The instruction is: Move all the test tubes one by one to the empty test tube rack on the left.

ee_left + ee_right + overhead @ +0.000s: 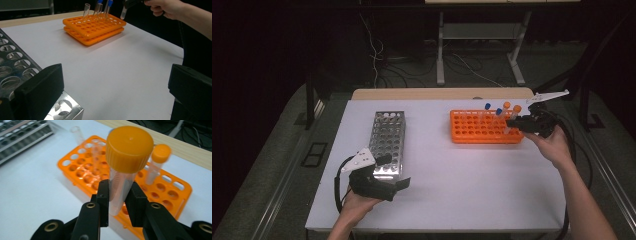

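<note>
**Light, slick tube in your right jaws — hold it below the cap**

Your right gripper (117, 195) is closed on the orange-capped tube (123, 170), pinching the clear barrel a little under the cap. You hold it lifted over the right end of the orange rack (484, 127), which sits toward the desk's far right corner. The tube looks like thin clear plastic and seems empty, so expect it to be very light, stiff and smooth. It can swivel or slide between the flat jaws if you squeeze loosely. Keep the grip on the barrel, not on the cap, which may turn. Its rounded tip has to meet a hole squarely.

Your left gripper (384, 182) stands wide open with nothing in it, beside the near end of the metal rack (388, 140) at the desk's near left.
</note>
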Motion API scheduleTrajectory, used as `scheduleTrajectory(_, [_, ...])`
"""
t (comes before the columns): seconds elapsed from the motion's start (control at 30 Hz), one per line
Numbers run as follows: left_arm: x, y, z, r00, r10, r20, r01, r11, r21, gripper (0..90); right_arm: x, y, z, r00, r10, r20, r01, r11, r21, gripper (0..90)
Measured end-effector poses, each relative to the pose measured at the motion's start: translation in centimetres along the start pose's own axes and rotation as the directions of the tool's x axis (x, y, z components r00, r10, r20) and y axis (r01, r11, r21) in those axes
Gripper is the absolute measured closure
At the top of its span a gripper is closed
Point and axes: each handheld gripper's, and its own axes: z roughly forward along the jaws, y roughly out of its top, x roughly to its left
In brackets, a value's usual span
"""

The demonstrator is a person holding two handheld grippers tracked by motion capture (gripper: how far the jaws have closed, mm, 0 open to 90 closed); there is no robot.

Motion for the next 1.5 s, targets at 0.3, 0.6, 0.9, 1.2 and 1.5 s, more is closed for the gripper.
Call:
scheduleTrajectory(0.3, [0.5,1.7,0.6,0.9997,0.019,0.017,-0.020,0.9979,0.062,0.0,2.6,0.8,-0.3,0.9956,-0.056,-0.075,0.057,0.998,0.010,73.6])
scheduleTrajectory(0.6, [0.9,3.9,2.0,0.9973,0.061,0.041,-0.066,0.9882,0.138,0.0,5.9,2.1,0.5,0.9753,-0.147,-0.165,0.154,0.988,0.031,73.6])
scheduleTrajectory(0.9, [1.2,6.5,3.6,0.9912,0.120,0.056,-0.129,0.9665,0.222,0.0,9.2,3.3,1.6,0.9431,-0.225,-0.245,0.243,0.969,0.046,73.6])
scheduleTrajectory(1.2, [0.9,9.6,5.5,0.9753,0.198,0.098,-0.219,0.9241,0.313,0.8,12.4,4.2,2.8,0.9024,-0.299,-0.311,0.332,0.941,0.061,73.6])
scheduleTrajectory(1.5, [0.9,11.4,6.9,0.9610,0.232,0.151,-0.272,0.8911,0.363,5.6,15.3,4.6,4.3,0.8567,-0.351,-0.378,0.404,0.912,0.069,73.6])
